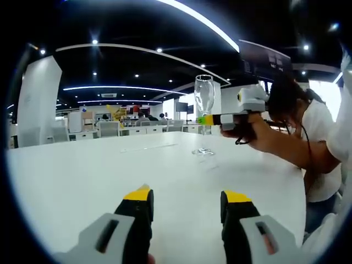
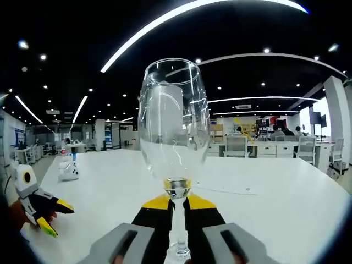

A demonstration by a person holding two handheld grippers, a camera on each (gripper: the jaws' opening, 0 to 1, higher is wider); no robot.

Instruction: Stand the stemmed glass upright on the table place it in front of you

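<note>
Gripping the upright stemmed glass (image 2: 173, 132), right gripper (image 2: 176, 206); left gripper (image 1: 187, 206) apparently clear.

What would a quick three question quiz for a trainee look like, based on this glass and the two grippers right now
1. True or false: the stemmed glass is lying on its side on the white table.
2. Which gripper is closed on the glass stem? A) the left gripper B) the right gripper C) neither
3. Fill in: the left gripper's jaws stand ____, with nothing between them.

Key
1. False: it is upright, held by its stem.
2. B
3. open
</note>
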